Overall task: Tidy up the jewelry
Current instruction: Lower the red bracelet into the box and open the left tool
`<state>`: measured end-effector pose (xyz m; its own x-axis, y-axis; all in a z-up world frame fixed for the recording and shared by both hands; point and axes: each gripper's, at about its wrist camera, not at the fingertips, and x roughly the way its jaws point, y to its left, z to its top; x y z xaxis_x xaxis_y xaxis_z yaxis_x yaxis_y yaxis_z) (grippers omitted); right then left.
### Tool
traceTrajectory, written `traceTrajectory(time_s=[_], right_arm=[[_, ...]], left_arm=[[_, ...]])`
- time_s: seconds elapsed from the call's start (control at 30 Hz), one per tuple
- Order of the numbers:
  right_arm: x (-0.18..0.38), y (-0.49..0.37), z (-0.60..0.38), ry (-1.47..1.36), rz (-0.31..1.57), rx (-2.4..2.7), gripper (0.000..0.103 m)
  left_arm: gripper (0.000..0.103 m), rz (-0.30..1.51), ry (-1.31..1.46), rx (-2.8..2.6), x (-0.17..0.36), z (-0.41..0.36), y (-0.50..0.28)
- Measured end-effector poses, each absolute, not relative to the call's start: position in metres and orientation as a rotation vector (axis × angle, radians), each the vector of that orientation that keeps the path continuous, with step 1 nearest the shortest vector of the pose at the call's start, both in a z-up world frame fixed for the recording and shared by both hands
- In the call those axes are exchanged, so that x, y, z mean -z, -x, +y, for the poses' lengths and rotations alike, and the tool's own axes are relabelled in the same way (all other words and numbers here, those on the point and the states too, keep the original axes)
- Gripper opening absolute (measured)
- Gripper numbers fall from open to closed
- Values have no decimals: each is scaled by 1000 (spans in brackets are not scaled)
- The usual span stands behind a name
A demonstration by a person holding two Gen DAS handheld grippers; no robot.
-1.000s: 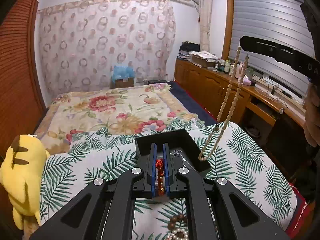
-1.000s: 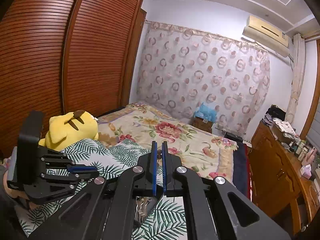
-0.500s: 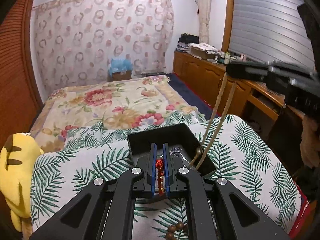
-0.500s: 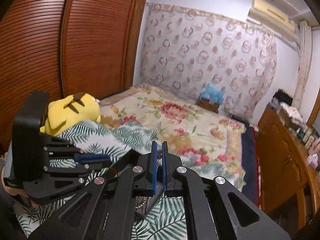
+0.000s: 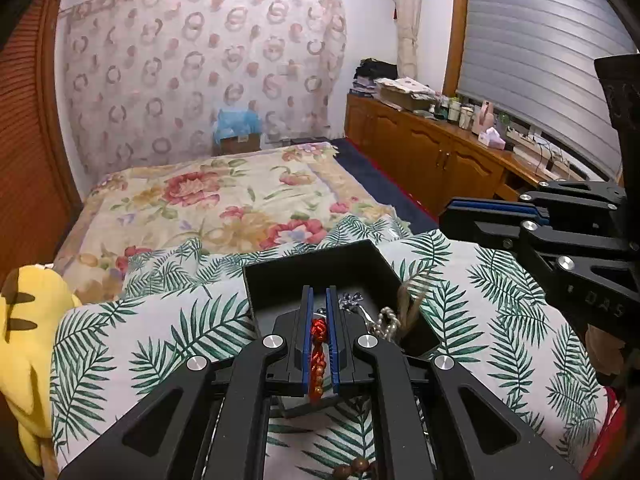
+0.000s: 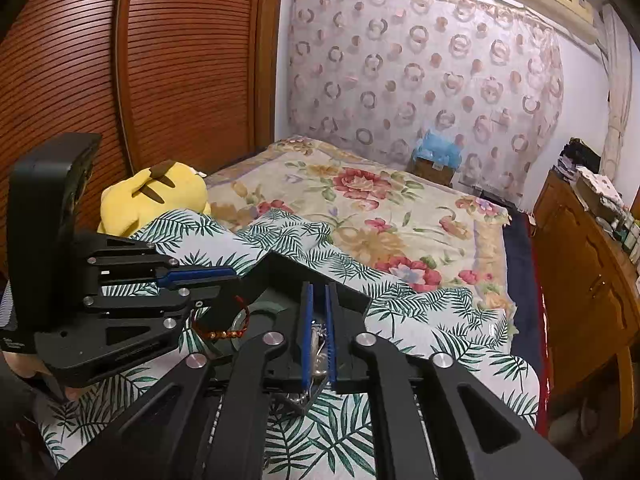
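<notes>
My left gripper (image 5: 319,300) is shut on a red cord bracelet (image 5: 318,346) with gold beads, just above the near rim of an open black box (image 5: 316,266). From the right wrist view the bracelet (image 6: 224,330) hangs in a loop under the left gripper (image 6: 230,278). A beige bead necklace (image 5: 408,306) shows blurred inside the box's right corner, next to silver jewelry (image 5: 352,301). It is clear of my right gripper (image 5: 447,214), which hovers right of the box. The right gripper (image 6: 319,292) is over the box (image 6: 288,268); its jaws are opening, a narrow gap, nothing pinched.
The box rests on a leaf-print cloth (image 5: 160,332) over a floral bed (image 5: 208,200). A brown bead bracelet (image 5: 356,469) lies on the cloth near me. A yellow plush toy (image 5: 28,332) sits at the left; wooden cabinets (image 5: 432,152) run along the right.
The right gripper came down toward the box with the beige necklace hanging from it; the necklace is now off it and dropping into the box. The left gripper edged closer to the box.
</notes>
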<state>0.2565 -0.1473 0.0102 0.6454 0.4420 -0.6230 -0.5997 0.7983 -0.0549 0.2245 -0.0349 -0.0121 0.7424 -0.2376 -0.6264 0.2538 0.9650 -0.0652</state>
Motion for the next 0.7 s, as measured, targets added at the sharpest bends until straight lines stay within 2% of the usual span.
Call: traceTrajectory(time_s=[0.4,0.53,0.7], right_arm=[[-2,-239,-163,228,634,-618,13],[7,-225,-170,206,634,-634,13],[21,-205,-176,175,645,-658,13]], left_arm=[[8,686,-17,265,14,-38,-229],[31,676,-8,265,11,-33,-220],[36,674,-19,258,12,-23,-198]])
